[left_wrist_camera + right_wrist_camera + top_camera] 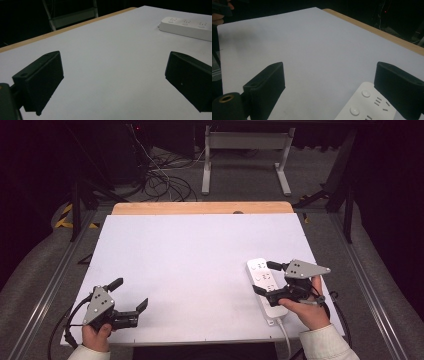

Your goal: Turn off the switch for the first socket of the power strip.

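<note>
A white power strip [264, 289] lies lengthwise on the right side of the white board [190, 260], its cord [285, 336] running off the near edge. My right gripper [263, 277] is held open just over the strip, one jaw on each side of its width. In the right gripper view the strip's end [367, 107] with its sockets sits low between the wide-apart jaws, closer to the right one. My left gripper [131, 293] stands open near the front left corner with nothing between its jaws. Its own view has the strip [186, 26] far off at the upper right.
A wooden table edge [200, 208] borders the board's far side. Beyond it are tangled cables [160, 180] on the floor and a white table frame [245, 150]. Metal rails [55, 280] run along both sides of the board.
</note>
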`<state>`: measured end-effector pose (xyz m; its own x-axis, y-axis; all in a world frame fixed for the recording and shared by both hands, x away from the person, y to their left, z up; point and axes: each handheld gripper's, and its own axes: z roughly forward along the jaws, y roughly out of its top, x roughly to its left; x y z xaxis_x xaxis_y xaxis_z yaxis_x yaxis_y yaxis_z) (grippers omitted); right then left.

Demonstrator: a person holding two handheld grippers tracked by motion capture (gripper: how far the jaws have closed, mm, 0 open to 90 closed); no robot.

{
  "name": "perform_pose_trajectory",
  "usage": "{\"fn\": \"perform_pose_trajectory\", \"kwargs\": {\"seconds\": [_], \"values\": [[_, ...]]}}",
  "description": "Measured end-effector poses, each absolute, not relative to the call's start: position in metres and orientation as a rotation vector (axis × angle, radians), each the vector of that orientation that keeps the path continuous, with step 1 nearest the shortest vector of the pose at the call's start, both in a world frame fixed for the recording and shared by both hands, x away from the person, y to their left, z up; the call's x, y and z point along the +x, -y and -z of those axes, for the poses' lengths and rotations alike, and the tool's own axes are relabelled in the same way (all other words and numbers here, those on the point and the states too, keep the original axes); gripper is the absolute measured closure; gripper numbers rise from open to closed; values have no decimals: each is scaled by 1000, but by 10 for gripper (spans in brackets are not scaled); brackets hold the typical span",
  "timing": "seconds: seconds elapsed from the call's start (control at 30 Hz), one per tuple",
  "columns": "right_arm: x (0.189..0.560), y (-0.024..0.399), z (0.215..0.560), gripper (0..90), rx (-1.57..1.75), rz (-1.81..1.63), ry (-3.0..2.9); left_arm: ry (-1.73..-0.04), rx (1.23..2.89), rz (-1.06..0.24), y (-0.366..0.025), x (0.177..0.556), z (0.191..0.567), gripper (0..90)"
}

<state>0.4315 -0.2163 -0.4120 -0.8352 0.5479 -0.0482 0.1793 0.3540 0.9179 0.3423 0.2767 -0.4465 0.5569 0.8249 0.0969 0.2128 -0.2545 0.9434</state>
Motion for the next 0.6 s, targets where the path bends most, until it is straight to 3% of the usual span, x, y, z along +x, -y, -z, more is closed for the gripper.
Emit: {"fn": "perform_pose_trajectory", "kwargs": {"seconds": [0.03, 0.1, 0.13, 0.17, 0.2, 0.27, 0.37, 0.47, 0.6], "values": [[431, 216, 412, 109, 640, -1476, -2275, -859, 1766, -746, -277, 342, 446, 22], [430, 214, 408, 237, 601, -1441, -2309, -860, 1767, -747, -276, 342, 446, 22], [430, 214, 408, 237, 601, -1441, -2309, -859, 1769, -746, -276, 342, 446, 22], [429, 214, 405, 335, 572, -1403, -2361, -860, 1769, -745, -276, 342, 446, 22], [429, 214, 405, 335, 572, -1403, -2361, -860, 1769, -745, -276, 343, 447, 22], [430, 214, 401, 440, 544, -1362, -2390, -861, 1769, -746, -276, 342, 447, 22], [430, 216, 398, 504, 552, -1348, -2390, -863, 1766, -743, -277, 343, 447, 22], [431, 218, 393, 695, 552, -1331, -2447, -861, 1768, -743, -277, 343, 447, 22], [431, 218, 391, 737, 511, -1325, -2481, -860, 1769, -743, -277, 343, 447, 22]]}}
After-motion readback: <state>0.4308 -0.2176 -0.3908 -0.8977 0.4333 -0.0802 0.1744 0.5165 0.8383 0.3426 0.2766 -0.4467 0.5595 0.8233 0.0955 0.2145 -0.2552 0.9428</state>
